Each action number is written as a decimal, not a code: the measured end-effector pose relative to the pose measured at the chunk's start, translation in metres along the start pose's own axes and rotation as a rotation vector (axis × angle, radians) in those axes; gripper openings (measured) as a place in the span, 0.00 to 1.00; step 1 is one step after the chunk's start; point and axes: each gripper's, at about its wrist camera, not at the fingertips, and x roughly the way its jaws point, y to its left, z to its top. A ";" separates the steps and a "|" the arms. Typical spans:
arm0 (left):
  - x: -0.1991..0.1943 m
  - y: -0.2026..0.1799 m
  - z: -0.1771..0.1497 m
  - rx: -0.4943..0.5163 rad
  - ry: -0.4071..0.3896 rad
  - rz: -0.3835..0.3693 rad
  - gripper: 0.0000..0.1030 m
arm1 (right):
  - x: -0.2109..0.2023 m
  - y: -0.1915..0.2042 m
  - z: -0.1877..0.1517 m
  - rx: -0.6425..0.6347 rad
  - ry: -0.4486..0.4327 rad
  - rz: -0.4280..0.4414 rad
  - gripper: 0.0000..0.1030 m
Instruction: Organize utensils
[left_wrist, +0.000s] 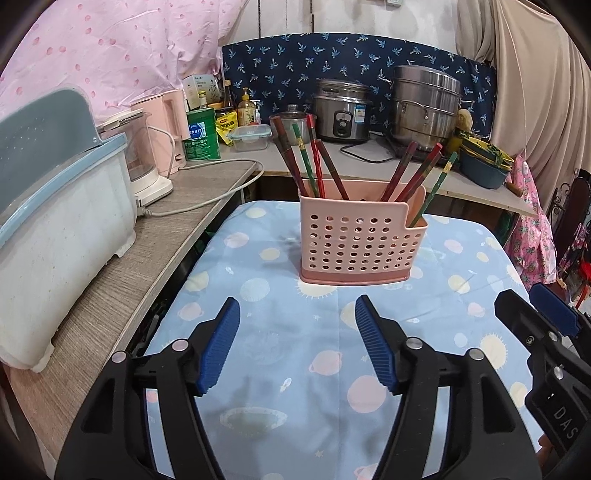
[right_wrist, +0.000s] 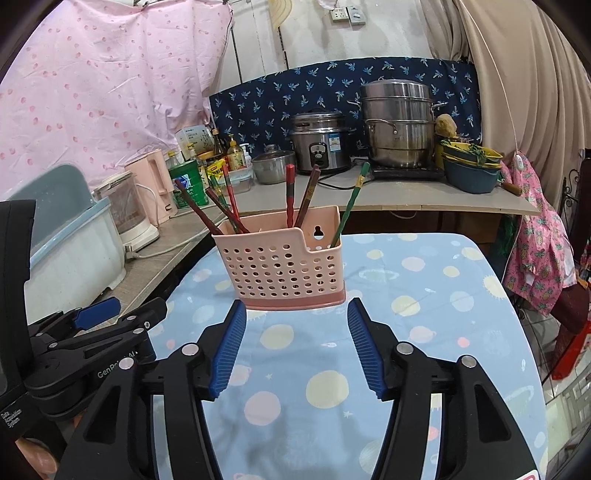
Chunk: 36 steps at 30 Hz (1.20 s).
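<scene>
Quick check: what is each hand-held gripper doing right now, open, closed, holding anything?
Left hand-held gripper: open, holding nothing.
Right hand-held gripper: open, holding nothing.

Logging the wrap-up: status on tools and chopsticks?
Left tool open, empty. Right tool open, empty. Chopsticks all upright in pink holder. Tablecloth ahead bare.

We see the left gripper (left_wrist: 297, 312) with its blue pads spread apart and nothing between them, low over the planet-print tablecloth (left_wrist: 280, 369). Farther on stands the pink perforated holder (left_wrist: 360, 243), upright, chopsticks (left_wrist: 317, 162) leaning out of it. The right gripper (left_wrist: 543, 314) shows at the right edge.
</scene>
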 end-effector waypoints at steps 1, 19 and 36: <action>0.000 -0.001 0.000 0.001 0.001 0.002 0.63 | 0.000 0.001 -0.001 0.001 0.003 0.000 0.57; 0.010 -0.001 -0.013 0.004 0.030 0.030 0.86 | 0.008 0.004 -0.010 -0.016 0.032 -0.040 0.82; 0.027 -0.001 -0.007 -0.007 0.051 0.045 0.91 | 0.024 -0.002 -0.007 -0.008 0.056 -0.086 0.94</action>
